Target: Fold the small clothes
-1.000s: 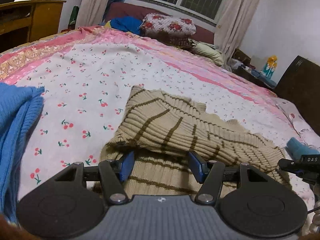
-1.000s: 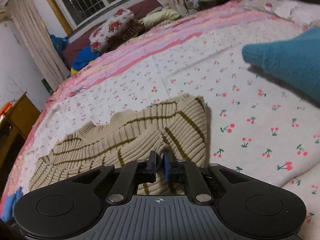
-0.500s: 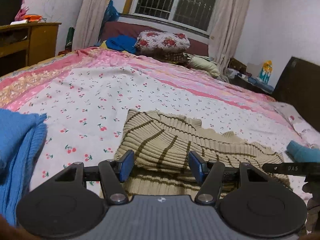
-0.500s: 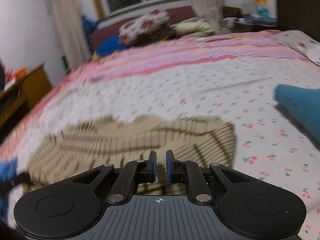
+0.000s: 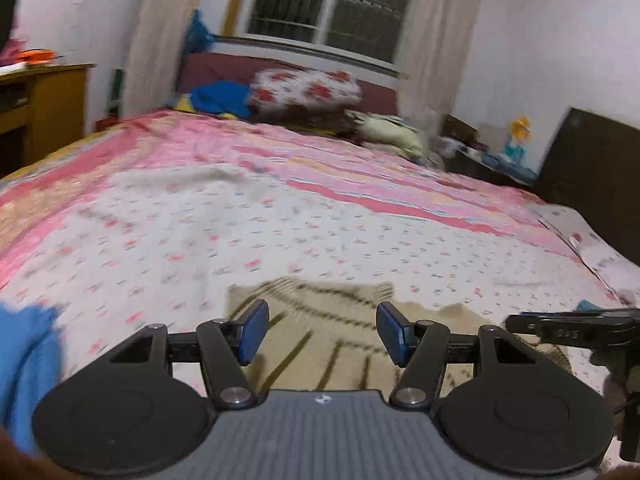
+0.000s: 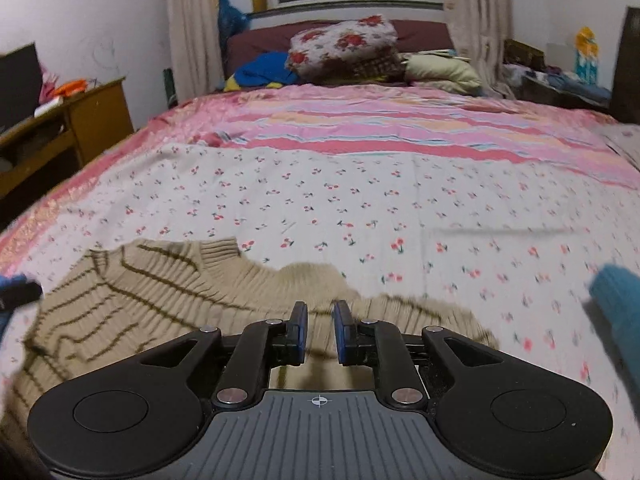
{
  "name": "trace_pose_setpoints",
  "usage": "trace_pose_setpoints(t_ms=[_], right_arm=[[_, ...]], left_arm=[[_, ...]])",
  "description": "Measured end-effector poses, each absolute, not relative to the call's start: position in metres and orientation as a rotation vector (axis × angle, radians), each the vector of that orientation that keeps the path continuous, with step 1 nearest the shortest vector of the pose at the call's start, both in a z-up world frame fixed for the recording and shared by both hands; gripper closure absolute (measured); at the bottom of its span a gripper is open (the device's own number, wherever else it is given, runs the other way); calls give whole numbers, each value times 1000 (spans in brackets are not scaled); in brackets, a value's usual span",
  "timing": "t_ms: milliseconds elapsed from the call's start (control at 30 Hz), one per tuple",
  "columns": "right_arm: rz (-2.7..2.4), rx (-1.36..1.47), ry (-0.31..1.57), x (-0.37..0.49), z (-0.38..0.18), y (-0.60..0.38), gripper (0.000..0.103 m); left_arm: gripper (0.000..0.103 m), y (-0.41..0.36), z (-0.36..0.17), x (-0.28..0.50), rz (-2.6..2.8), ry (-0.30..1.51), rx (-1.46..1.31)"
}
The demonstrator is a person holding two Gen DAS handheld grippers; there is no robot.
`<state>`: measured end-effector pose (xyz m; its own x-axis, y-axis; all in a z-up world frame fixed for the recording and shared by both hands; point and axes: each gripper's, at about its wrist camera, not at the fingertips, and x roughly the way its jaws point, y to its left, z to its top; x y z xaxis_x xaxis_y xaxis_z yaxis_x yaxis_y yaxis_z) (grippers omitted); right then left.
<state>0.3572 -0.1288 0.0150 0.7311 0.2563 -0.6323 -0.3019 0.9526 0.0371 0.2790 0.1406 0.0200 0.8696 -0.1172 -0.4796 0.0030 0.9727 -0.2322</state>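
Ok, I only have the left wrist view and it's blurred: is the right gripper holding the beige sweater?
Observer: No. In the right wrist view the right gripper has just been opening its jaws. Nothing is pinched between them, and the beige sweater lies on the bed beyond them.
Operator: Is the sweater bunched up?
Observer: No, it lies flat on the bedspread, with no raised folds showing.
Operator: Anything to its right?
Observer: A teal garment lies apart from it, at that view's right edge.
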Motion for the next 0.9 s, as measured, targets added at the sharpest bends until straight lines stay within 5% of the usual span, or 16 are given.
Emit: trace_pose_setpoints(t_ms=[367,500,900], right_arm=[[321,-160,769,393,-13,-135,87],[274,-145,761,397,-19,-142,89],[329,-23,754,313,30,-172,79]], left_arm=[[39,94,-23,390,-70,753,-100],[47,105,-26,400,-7,749,-164],[47,131,11,307,-64,713,-177]])
